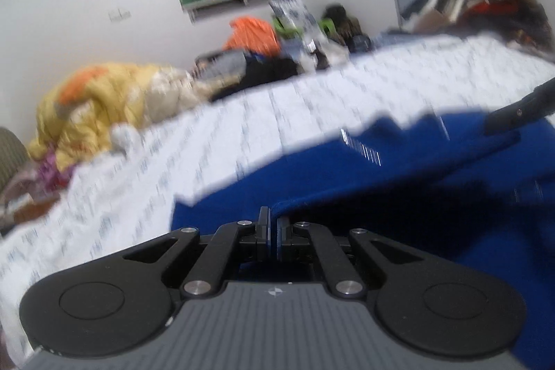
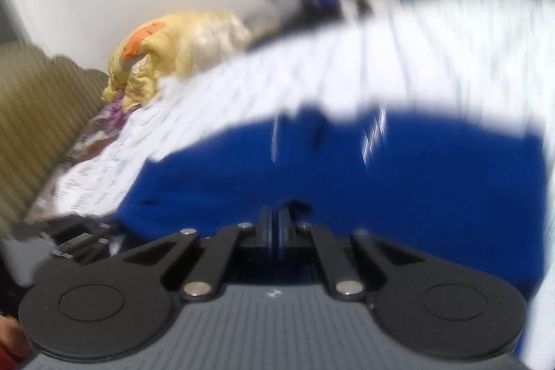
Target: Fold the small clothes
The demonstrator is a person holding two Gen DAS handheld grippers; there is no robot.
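A blue garment lies on a white patterned bed sheet. My left gripper is shut on the garment's near edge, which lifts up from the fingers to the right. In the right wrist view the same blue garment fills the middle, blurred by motion. My right gripper is shut on its near edge. The right gripper's black arm shows at the right edge of the left wrist view, above the garment.
A yellow and orange quilted jacket is heaped at the far left of the bed, also in the right wrist view. Piled clothes and clutter line the far side. A striped headboard stands at left.
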